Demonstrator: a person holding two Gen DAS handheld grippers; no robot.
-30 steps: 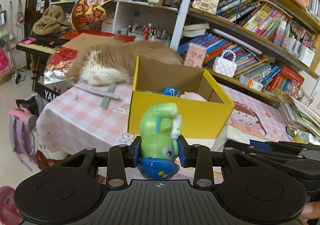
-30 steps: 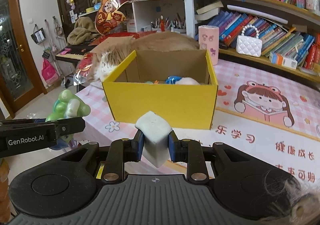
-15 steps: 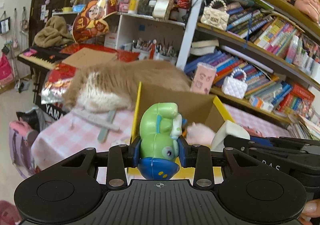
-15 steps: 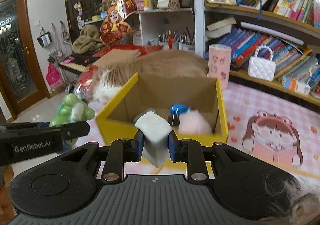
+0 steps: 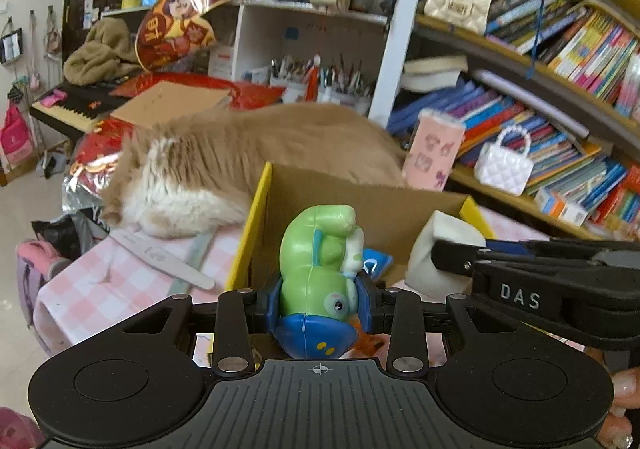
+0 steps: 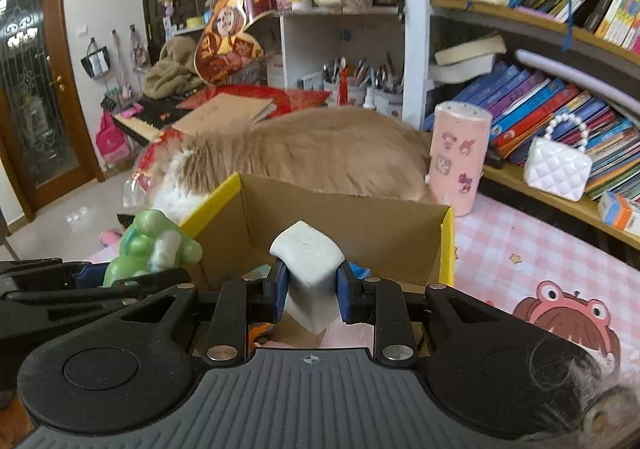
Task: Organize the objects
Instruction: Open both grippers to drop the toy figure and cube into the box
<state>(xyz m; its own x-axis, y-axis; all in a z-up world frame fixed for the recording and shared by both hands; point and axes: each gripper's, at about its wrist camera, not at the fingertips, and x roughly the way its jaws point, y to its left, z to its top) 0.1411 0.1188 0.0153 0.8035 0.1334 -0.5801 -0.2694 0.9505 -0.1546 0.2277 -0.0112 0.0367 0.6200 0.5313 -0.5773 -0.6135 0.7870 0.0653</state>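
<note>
My left gripper (image 5: pixel 319 307) is shut on a green and blue toy figure (image 5: pixel 320 269), held over the near left part of the open yellow cardboard box (image 5: pixel 256 217). My right gripper (image 6: pixel 308 295) is shut on a pale grey-white block (image 6: pixel 307 269), held over the same box (image 6: pixel 447 245). The block also shows in the left wrist view (image 5: pixel 440 245), and the green toy in the right wrist view (image 6: pixel 154 247). A blue item (image 5: pixel 376 263) lies inside the box.
A tan fluffy cat (image 6: pixel 320 153) lies just behind the box. A pink cylinder (image 6: pixel 458 157) stands at the box's far right corner. Bookshelves with a white handbag (image 6: pixel 558 167) run along the right. A nail file (image 5: pixel 160 259) lies on the pink checked tablecloth.
Both grippers moved forward and up, from in front of the box to over its opening, still holding their objects side by side.
</note>
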